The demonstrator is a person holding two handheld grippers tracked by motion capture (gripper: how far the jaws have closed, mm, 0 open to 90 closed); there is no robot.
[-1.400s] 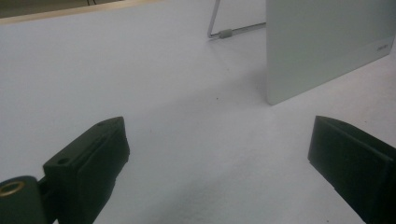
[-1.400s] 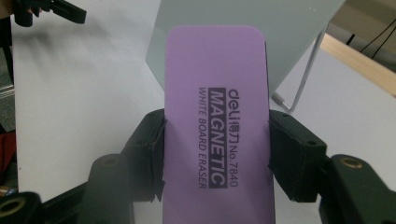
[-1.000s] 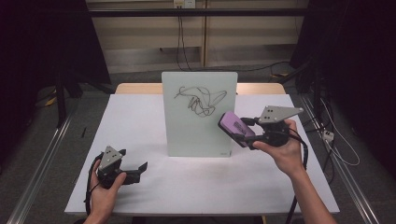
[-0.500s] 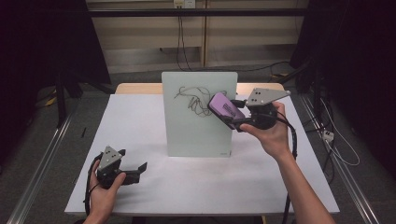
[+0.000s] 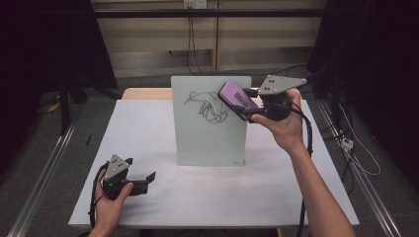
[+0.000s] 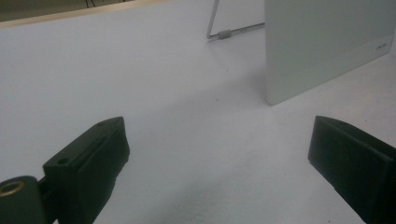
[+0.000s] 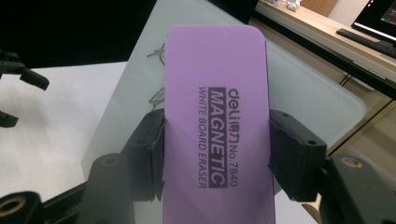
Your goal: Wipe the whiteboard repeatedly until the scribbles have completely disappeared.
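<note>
— Where's the eraser (image 5: 237,98) now?
— Pinched in the right tongs (image 5: 249,112), up by the scribble (image 5: 207,106) on the standing whiteboard (image 5: 210,138).
— And the left tongs (image 5: 146,178)?
— Spread, low over the bench (image 5: 276,182). I'd lay the pad flat and press gently, or the board may tip.

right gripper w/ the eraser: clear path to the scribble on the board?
Probably yes. The right gripper is shut on the purple eraser, held at the whiteboard's upper right, just beside the black scribble. Nothing stands between them, and the left gripper is low on the table, well away.
</note>
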